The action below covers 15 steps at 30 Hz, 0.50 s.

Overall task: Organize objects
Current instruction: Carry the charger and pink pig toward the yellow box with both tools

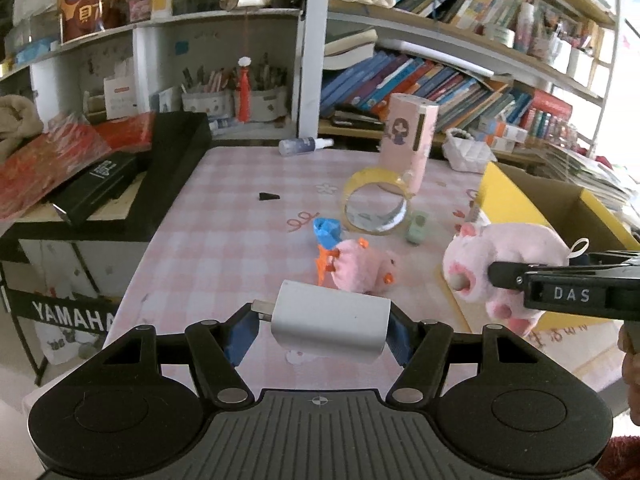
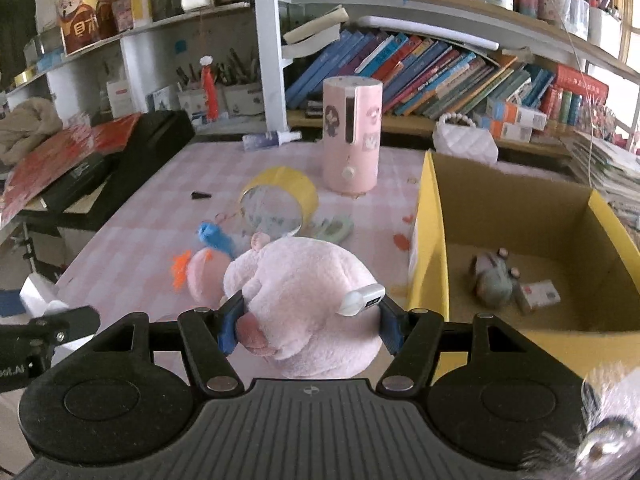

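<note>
Altogether two tools, left (image 1: 322,322) clasping one white charger (image 1: 330,320), right (image 2: 308,326) one pink plush (image 2: 304,304).

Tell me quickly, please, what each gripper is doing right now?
Left gripper: closed on the white charger.
Right gripper: closed on the pink plush toy.

I have the right claw (image 2: 308,326) clamped on the pink plush pig (image 2: 304,300), blue pads pressing both its sides, above the checked table (image 2: 160,208). To its right the yellow cardboard box (image 2: 430,240) holds a small grey toy (image 2: 494,280). Yellow tape roll (image 2: 296,186) lies beyond.
</note>
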{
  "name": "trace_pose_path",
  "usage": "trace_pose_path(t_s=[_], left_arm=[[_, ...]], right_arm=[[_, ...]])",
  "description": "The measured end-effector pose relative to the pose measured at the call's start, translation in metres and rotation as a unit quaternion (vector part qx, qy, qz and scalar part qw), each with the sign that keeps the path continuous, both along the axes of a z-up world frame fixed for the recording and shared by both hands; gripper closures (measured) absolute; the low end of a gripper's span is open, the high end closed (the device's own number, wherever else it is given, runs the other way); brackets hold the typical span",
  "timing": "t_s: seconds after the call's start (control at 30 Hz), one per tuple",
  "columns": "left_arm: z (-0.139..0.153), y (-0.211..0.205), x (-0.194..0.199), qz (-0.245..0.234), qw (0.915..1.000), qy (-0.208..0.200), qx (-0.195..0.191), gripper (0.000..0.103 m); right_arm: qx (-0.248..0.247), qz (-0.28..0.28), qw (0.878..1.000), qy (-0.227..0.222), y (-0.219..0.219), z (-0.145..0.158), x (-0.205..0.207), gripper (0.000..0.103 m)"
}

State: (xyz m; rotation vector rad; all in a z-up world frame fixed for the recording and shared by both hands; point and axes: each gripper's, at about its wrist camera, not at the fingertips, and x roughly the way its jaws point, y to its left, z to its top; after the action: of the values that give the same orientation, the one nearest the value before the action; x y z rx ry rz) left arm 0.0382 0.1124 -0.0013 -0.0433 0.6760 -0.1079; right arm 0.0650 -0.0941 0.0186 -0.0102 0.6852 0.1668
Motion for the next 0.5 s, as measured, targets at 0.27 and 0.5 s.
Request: trace_pose_path(t_s=[0.27, 0.5], left_arm=[[0.002, -0.001, -0.030, -0.030, 0.9996, 0.000, 0.001, 0.037], [0.000, -0.007, -0.052, -0.063, 0.9980, 0.002, 0.007, 0.037]], right_arm=[[-0.001, -0.017, 1.000, 0.000, 0.003, 0.000, -0.045, 0.040], [0.005, -0.045, 0.999, 0.010, 0.000, -0.003, -0.077, 0.040]])
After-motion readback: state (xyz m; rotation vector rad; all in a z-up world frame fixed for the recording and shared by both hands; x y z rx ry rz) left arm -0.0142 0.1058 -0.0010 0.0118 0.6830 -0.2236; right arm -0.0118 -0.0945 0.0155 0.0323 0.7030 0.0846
